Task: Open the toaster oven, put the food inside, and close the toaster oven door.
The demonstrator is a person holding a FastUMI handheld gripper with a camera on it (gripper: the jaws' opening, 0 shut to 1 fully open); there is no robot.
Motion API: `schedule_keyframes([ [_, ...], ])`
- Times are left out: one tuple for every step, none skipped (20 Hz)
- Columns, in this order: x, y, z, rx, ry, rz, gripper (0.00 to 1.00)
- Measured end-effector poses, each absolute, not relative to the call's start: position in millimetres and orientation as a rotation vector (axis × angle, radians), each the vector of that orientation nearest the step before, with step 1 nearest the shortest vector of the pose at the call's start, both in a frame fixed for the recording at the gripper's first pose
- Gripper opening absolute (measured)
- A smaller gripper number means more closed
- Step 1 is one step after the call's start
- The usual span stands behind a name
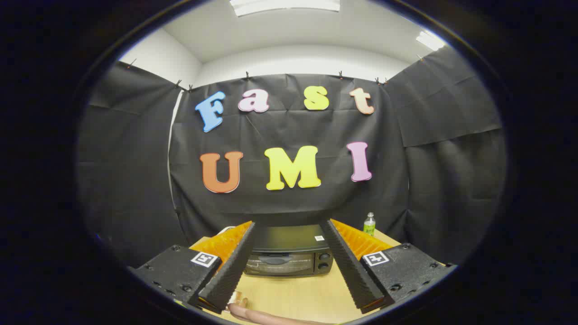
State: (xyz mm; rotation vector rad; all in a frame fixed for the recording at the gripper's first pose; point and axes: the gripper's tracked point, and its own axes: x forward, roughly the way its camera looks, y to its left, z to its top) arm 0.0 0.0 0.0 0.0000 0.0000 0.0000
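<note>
Right under your fingers (289, 266), at the near edge of the table (293, 295), lies a long pinkish thing (266, 317). It looks like a sausage, but you can't tell for sure. A small clear piece (238, 298) sits just by it, next to the left finger's tip.

Your fingers are spread wide apart and they hold nothing. Each one is black with ridges on the inside.

Between them, a bit farther on the wooden table, stands the toaster oven (289, 253). It is black and its door (279, 264) is closed. Two round knobs (323, 261) sit on its right side.

Farther back on the right, near the booth's black wall, stands a small green bottle (369, 224).
</note>
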Motion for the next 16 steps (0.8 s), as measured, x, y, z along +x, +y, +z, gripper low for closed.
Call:
schedule_keyframes([
  [-0.4, -0.1, -0.3, 0.000, 0.001, -0.002, 1.00],
  [-0.1, 0.1, -2.8, -0.002, 0.007, 0.000, 1.00],
  [-0.1, 0.8, -2.7, -0.002, 0.007, 0.002, 1.00],
  [0.4, -0.7, -2.5, -0.003, 0.008, -0.001, 1.00],
  [1.2, -1.3, -2.0, -0.005, 0.007, -0.004, 1.00],
  [2.4, -1.2, -2.8, -0.007, 0.006, -0.006, 1.00],
  [4.1, -1.9, -2.9, -0.008, 0.006, -0.010, 1.00],
  [5.8, -2.5, -5.1, -0.008, 0.010, -0.013, 1.00],
  [7.8, -2.7, -6.7, -0.007, 0.014, -0.015, 1.00],
  [10.8, -2.1, -7.2, -0.009, 0.016, -0.015, 1.00],
  [14.8, -2.2, -6.7, -0.014, 0.015, -0.018, 1.00],
  [19.0, -4.4, -8.1, -0.020, 0.016, -0.027, 1.00],
  [24.0, -7.1, -9.8, -0.024, 0.023, -0.041, 1.00],
  [31.1, -7.6, -12.7, -0.027, 0.030, -0.046, 1.00],
  [38.7, -6.7, -14.6, -0.030, 0.042, -0.047, 1.00],
  [47.6, -6.1, -18.6, -0.035, 0.055, -0.048, 1.00],
])
